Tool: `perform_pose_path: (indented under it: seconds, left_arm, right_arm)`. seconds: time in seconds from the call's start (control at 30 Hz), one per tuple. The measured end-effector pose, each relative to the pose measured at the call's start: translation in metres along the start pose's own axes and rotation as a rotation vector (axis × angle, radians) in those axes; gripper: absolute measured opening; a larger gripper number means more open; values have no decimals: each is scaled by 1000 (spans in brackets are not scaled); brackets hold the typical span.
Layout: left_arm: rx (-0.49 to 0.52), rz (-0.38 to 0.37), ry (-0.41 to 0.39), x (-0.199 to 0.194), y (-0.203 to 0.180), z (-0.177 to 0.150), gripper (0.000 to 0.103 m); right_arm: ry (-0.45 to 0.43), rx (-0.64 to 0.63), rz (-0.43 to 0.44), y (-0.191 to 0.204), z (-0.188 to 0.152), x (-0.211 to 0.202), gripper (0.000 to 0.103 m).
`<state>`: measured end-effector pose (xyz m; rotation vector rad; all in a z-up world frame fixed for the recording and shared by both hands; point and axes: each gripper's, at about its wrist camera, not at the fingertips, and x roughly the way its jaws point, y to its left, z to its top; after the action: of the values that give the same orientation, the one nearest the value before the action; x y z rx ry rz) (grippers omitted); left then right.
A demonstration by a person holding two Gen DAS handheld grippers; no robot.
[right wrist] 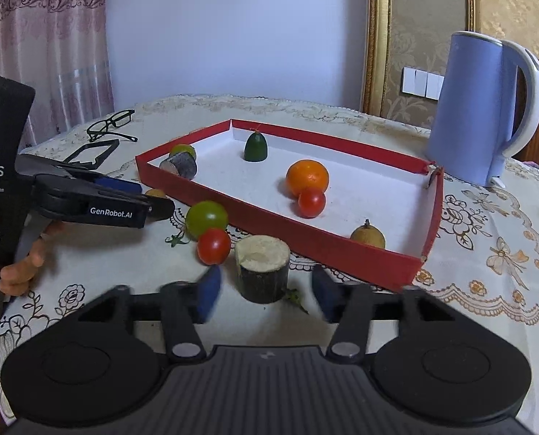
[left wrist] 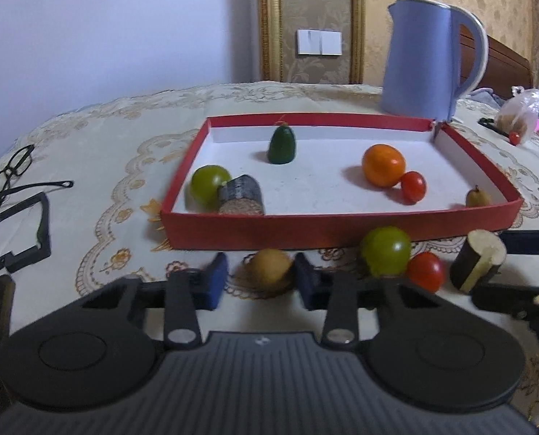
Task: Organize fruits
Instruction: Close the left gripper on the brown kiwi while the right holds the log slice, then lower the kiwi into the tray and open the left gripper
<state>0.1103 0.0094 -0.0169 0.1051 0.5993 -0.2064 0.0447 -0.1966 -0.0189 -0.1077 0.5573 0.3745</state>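
Note:
A red box lid (left wrist: 342, 230) (right wrist: 305, 243) with a white floor lies on the table. In it are a green tomato (left wrist: 209, 185), a dark cane stub (left wrist: 241, 195), a dark green fruit (left wrist: 282, 144), an orange (left wrist: 383, 165), a red tomato (left wrist: 413, 186) and a small brown fruit (left wrist: 478, 197). My left gripper (left wrist: 260, 279) is open around a small brown fruit (left wrist: 271, 266) on the table, not touching it. My right gripper (right wrist: 264, 290) is open around an upright cane stub (right wrist: 263, 272). A green tomato (right wrist: 206, 217) and a red tomato (right wrist: 213, 245) lie beside it.
A blue kettle (left wrist: 429, 61) stands behind the lid. Glasses (left wrist: 12, 172) and a black frame (left wrist: 15, 233) lie at the left. A plastic bag (left wrist: 519, 112) is at the far right. The left gripper also shows in the right wrist view (right wrist: 153, 203).

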Motion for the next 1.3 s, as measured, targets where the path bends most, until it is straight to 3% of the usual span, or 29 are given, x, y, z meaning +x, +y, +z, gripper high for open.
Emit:
perform_pose_path:
  seconds: [0.3, 0.37, 0.4, 0.8, 1.3]
  left_arm:
    - [-15, -11, -35, -14, 7, -5, 24]
    - [-10, 0, -45, -19, 7, -6, 24]
    - [-8, 7, -50, -21, 7, -7, 24]
    - [50, 7, -128, -45, -10, 15, 24]
    - [37, 89, -49, 14, -40, 59, 24]
  right_arm:
    - [19, -19, -7, 1, 3, 14, 59]
    - [24, -21, 14, 1, 4, 15, 35]
    - [30, -21, 16, 1, 4, 16, 32]
    - [-65, 14, 1, -7, -1, -18, 32]
    - [-171, 64, 25, -22, -13, -70, 33]
